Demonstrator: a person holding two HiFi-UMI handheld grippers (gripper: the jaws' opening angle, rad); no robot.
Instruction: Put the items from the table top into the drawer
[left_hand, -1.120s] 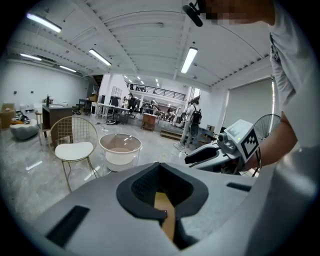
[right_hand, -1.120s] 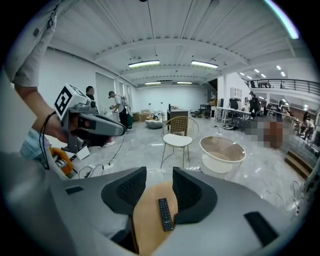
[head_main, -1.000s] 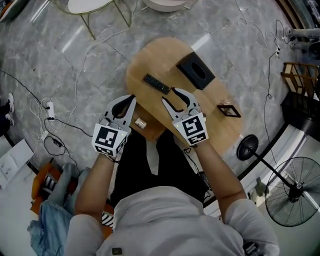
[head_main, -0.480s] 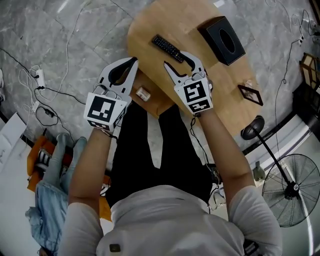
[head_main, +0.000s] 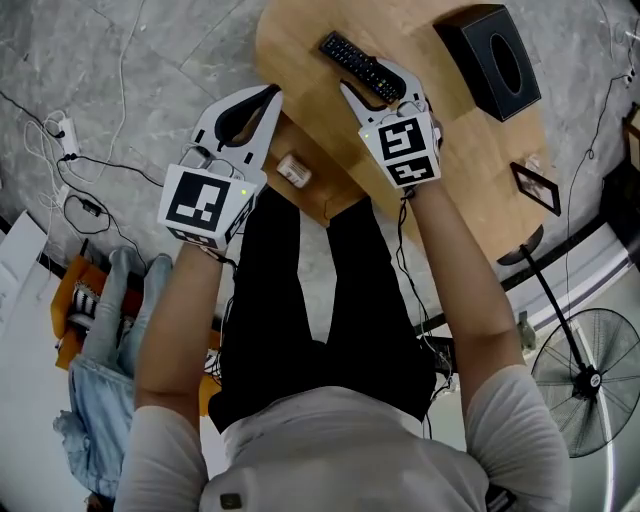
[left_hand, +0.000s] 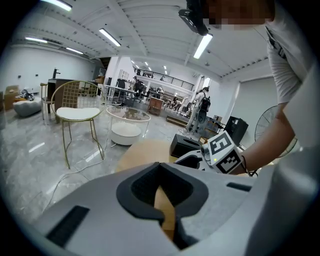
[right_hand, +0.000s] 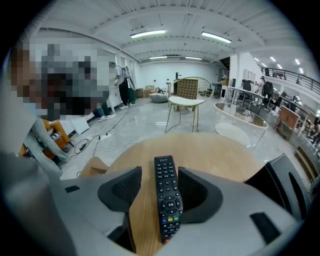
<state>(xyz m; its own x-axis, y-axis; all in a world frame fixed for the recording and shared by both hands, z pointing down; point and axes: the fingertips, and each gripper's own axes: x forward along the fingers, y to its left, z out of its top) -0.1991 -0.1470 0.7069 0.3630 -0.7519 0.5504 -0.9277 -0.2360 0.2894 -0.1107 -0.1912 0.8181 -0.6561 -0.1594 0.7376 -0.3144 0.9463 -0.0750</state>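
A black remote lies on the round wooden table. My right gripper is open and straddles the remote's near end. Its jaws have just been opening, and the pads do not press on the remote. My left gripper is shut with nothing in it and hovers over the table's near-left edge. Below that edge the wooden drawer stands open. A small pale item lies in it.
A black tissue box and a small picture frame sit further right on the table. A fan stands on the floor at right. Cables and blue clothing lie at left. A gold chair stands beyond the table.
Both grippers have come down and forward toward the table. The right gripper's jaws have widened and now flank the remote's near end; the left gripper stays shut.
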